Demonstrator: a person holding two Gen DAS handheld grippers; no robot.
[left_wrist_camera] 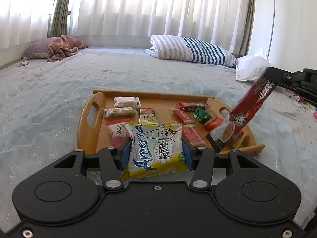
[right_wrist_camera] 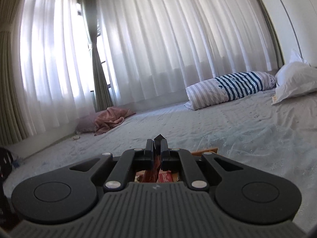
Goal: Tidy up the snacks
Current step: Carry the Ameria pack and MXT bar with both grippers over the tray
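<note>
My left gripper is shut on a yellow and white snack bag, held over the near edge of a wooden tray. Several small wrapped snacks lie in the tray, among them a green candy and red bars. From the right, my right gripper holds a long red coffee sachet by its top corner; the sachet hangs slanting over the tray's right end. In the right wrist view the right gripper is shut on the sachet's dark tip, pointing nearly level across the bed.
The tray sits on a wide bed with a pale blue cover. A striped pillow and a white pillow lie at the far right, a pink blanket on a purple pillow far left. White curtains hang behind.
</note>
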